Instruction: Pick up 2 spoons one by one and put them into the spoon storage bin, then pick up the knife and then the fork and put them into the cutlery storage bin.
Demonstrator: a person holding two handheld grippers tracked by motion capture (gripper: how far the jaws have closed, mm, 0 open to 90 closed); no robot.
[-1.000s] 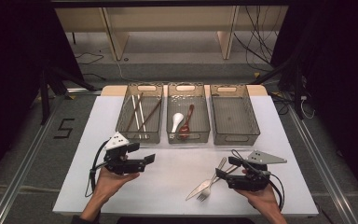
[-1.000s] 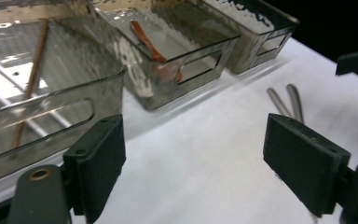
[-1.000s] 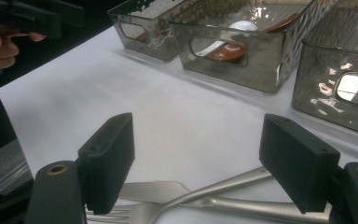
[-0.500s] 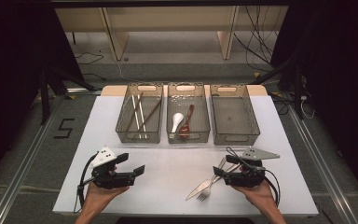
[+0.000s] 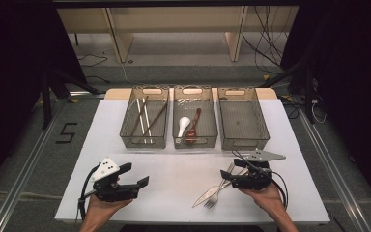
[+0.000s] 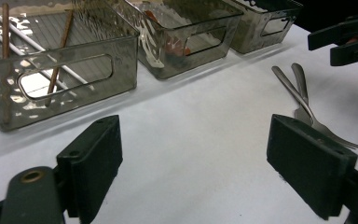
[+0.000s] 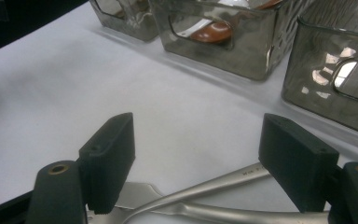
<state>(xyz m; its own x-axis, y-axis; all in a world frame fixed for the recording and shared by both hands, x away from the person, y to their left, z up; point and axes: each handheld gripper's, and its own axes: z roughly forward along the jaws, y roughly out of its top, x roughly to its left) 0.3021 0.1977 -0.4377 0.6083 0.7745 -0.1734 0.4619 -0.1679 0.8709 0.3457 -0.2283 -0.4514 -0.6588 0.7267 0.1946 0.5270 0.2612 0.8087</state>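
Note:
A metal fork [image 5: 216, 192] and knife [image 5: 204, 196] lie crossed on the white table [image 5: 174, 169], front right. My right gripper [image 5: 228, 178] is open at their handle ends, pointing left. In the right gripper view its jaws [image 7: 200, 158] stand wide apart, with the two handles [image 7: 205, 193] on the table just beneath and between them. My left gripper [image 5: 136, 175] is open near the front left edge with nothing between its fingers. In the left gripper view [image 6: 203, 163] the fork [image 6: 307, 114] lies ahead to the right, below the other gripper [image 6: 349, 39].
Three clear bins stand in a row across the table's far side. The left bin [image 5: 128, 133] holds chopsticks [image 5: 144, 116]. The middle bin [image 5: 195, 141] holds a white spoon [image 5: 182, 125] and a reddish-brown spoon [image 5: 193, 128]. Nothing lies in the right bin [image 5: 244, 121].
My left gripper has drawn back toward the front edge and slightly left, still open. The right gripper has barely shifted at the cutlery handles.

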